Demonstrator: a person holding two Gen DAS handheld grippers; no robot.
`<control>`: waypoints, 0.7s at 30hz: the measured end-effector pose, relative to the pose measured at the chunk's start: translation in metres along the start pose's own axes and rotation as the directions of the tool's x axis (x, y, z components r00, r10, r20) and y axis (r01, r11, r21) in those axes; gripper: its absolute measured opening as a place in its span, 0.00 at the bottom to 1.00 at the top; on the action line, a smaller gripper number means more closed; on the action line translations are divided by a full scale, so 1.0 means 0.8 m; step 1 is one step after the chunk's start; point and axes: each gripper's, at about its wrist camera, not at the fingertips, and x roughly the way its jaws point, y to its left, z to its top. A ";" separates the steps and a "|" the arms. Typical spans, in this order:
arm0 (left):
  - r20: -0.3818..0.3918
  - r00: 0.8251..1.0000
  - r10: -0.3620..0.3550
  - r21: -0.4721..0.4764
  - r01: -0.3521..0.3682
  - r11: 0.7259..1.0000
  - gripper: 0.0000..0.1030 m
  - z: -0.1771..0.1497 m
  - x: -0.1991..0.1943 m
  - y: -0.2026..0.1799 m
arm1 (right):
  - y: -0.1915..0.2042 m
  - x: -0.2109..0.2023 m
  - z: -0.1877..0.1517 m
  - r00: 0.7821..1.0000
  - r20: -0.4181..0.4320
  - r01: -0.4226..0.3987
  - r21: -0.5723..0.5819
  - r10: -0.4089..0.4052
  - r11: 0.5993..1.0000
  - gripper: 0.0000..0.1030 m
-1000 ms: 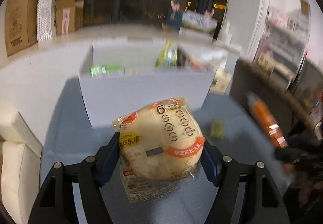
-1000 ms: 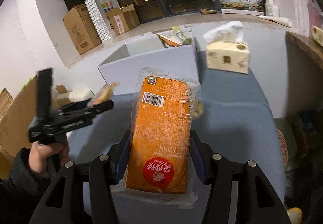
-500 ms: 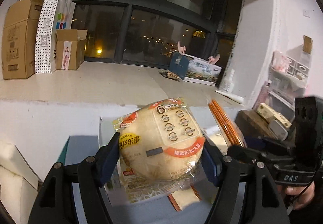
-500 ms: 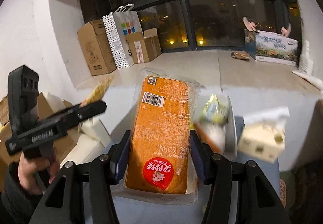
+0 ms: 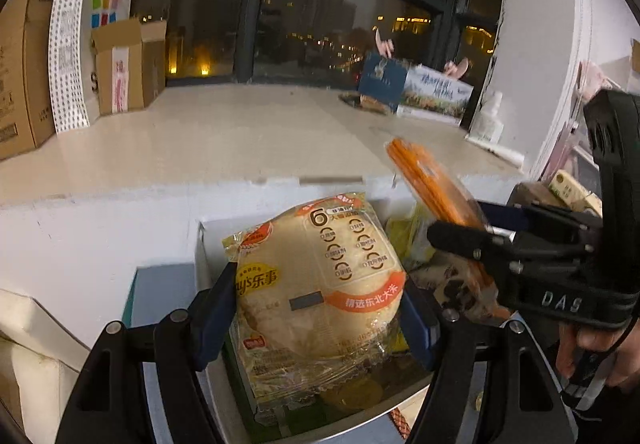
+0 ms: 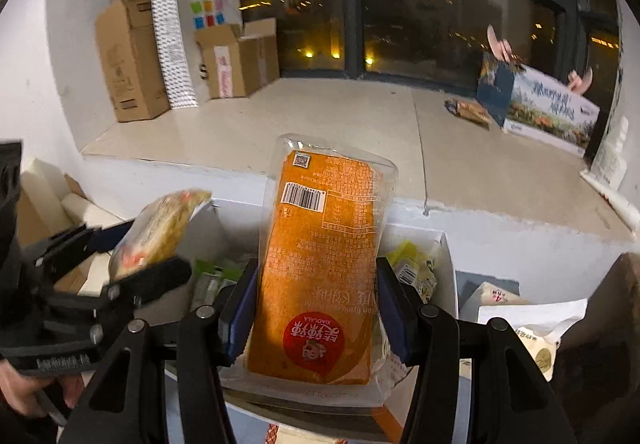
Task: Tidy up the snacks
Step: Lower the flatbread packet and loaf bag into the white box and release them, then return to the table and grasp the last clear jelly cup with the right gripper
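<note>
My left gripper is shut on a round pale rice-cracker pack with an orange band, held over the white storage box. My right gripper is shut on a long orange snack pack in clear wrap, also over the box. Each gripper shows in the other's view: the right gripper with the orange pack on the right, the left gripper with its pack on the left. Several snacks, yellow and green, lie in the box.
A white ledge runs behind the box below a dark window. Cardboard boxes and a dotted paper bag stand on it at the left, a printed carton at the right. A tissue pack lies right of the box.
Both grippers have carried their packs forward from in front of the box to over its open top. The views tilted up, then dipped back toward the box.
</note>
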 end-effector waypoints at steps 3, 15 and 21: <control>-0.055 0.998 0.021 -0.022 -0.023 0.999 0.95 -0.008 0.015 0.002 | -0.005 0.015 -0.002 0.999 -0.038 -0.011 0.018 0.012 1.000 0.77; -0.037 0.999 0.039 -0.046 -0.041 0.998 1.00 -0.021 -0.011 0.005 | -0.016 -0.005 -0.012 1.000 -0.014 0.000 0.057 0.001 0.998 1.00; 0.008 1.000 0.013 -0.033 -0.013 0.999 1.00 -0.030 -0.051 -0.006 | -0.020 -0.051 -0.015 0.998 0.061 -0.037 0.096 0.032 0.995 1.00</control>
